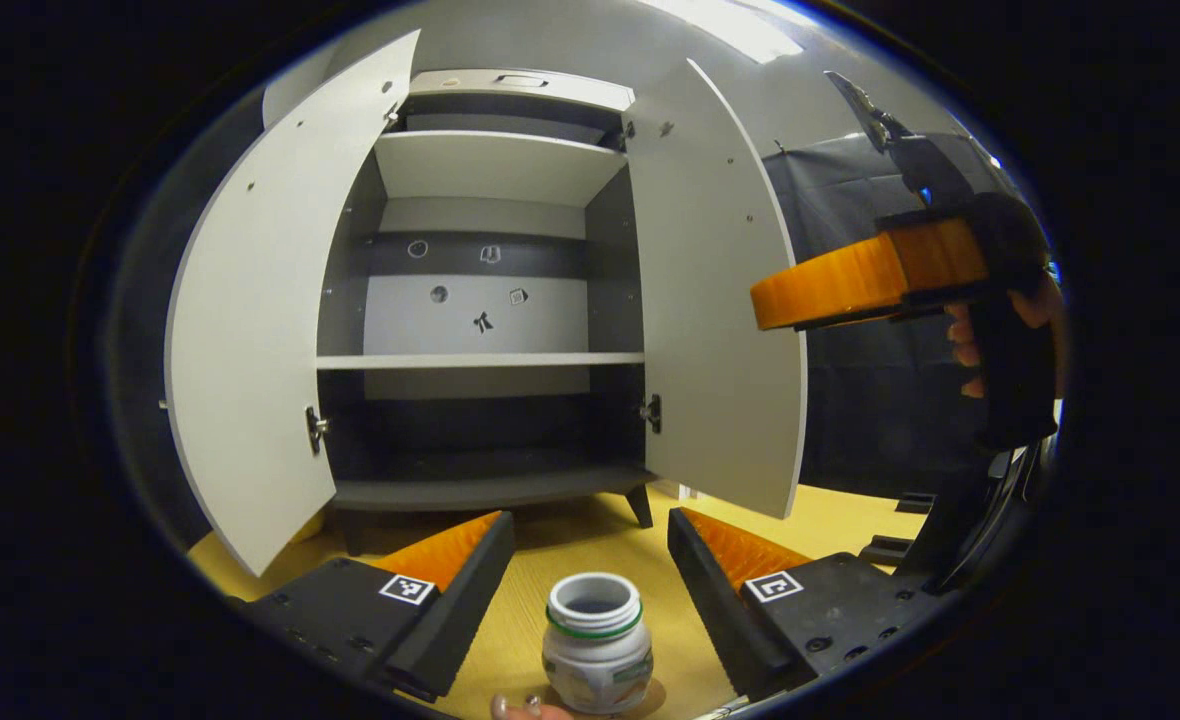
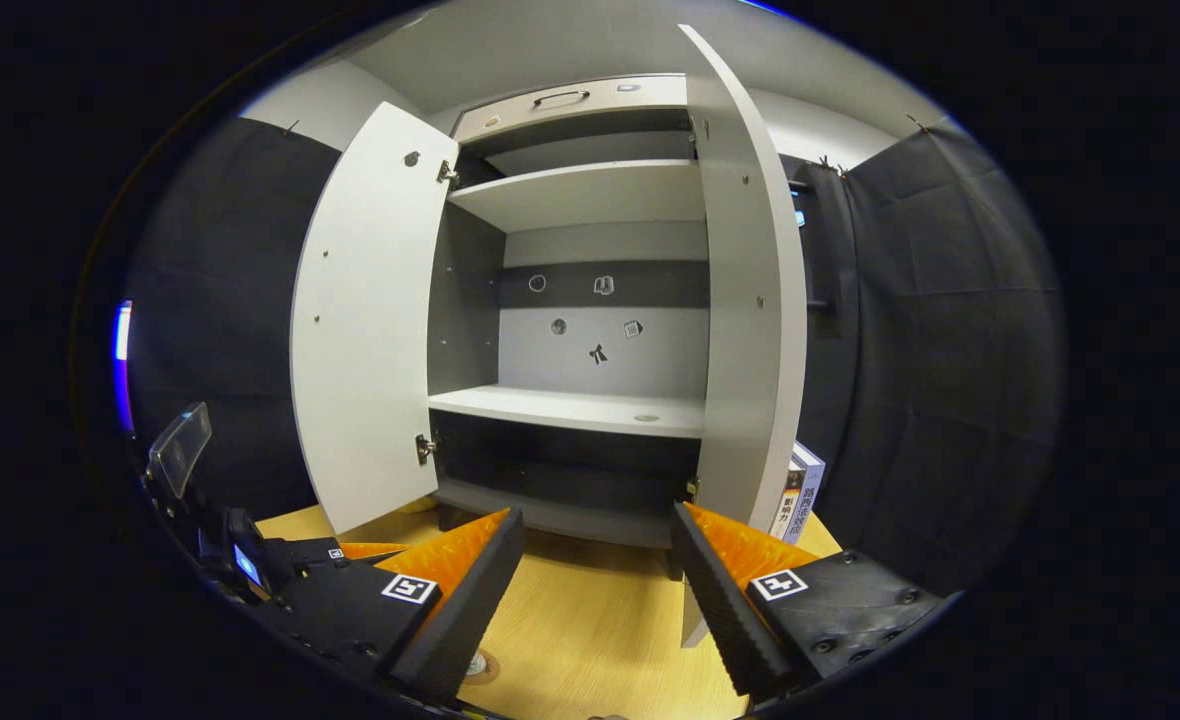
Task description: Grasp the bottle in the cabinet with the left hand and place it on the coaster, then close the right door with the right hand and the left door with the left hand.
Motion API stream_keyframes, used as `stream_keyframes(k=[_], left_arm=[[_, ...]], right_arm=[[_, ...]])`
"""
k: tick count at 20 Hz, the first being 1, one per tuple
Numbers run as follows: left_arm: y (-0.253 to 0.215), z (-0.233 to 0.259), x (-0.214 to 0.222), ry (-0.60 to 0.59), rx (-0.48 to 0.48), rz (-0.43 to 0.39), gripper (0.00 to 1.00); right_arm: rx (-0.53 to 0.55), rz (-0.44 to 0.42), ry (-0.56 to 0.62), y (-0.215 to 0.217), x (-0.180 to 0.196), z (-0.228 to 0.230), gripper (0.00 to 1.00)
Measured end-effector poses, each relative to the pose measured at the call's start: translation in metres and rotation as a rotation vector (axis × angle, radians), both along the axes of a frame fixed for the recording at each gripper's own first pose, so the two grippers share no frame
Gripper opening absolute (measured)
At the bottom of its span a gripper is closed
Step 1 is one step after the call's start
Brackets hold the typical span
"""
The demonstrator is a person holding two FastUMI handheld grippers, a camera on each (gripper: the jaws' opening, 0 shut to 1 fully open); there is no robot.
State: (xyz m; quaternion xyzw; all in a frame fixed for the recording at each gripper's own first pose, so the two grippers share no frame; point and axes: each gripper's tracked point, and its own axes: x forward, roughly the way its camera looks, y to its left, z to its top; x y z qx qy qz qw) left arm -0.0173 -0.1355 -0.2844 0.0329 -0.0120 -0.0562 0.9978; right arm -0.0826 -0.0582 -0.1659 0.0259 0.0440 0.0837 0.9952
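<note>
A white bottle with a green ring at its neck stands upright on the wooden table, on a darker round patch that looks like the coaster. My left gripper is open, with a finger on each side of the bottle and clear of it. The cabinet has both doors wide open: left door, right door. My right gripper is open and empty, facing the cabinet near the right door. In the left gripper view it hangs at the right, held by a hand.
The cabinet's shelves are bare. Books stand behind the right door. A fingertip shows beside the bottle's base. The left gripper sits low at the left of the right gripper view. Wooden table stretches before the cabinet.
</note>
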Motion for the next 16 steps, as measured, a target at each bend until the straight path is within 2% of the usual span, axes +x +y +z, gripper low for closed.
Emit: stream_keyframes(k=[3, 6, 9, 13, 16], left_arm=[[0.001, 0.034, 0.001, -0.002, 0.018, -0.006, 0.98], [-0.005, 0.062, 0.002, 0.011, -0.005, -0.049, 0.98], [-0.01, 0.085, 0.0, 0.043, 0.006, -0.103, 0.98], [-0.012, 0.116, -0.005, 0.059, 0.009, -0.201, 0.98], [-0.013, 0.132, -0.006, 0.081, -0.061, -0.269, 0.98]], right_arm=[[-0.036, -0.047, -0.041, -0.017, 0.004, 0.027, 0.98], [-0.06, -0.114, -0.039, -0.039, 0.006, 0.048, 0.98], [-0.083, -0.265, -0.063, -0.084, 0.007, 0.077, 0.98], [-0.194, -0.482, -0.122, -0.146, 0.009, 0.11, 0.97], [-0.231, -0.54, -0.135, -0.161, 0.017, 0.124, 0.98]])
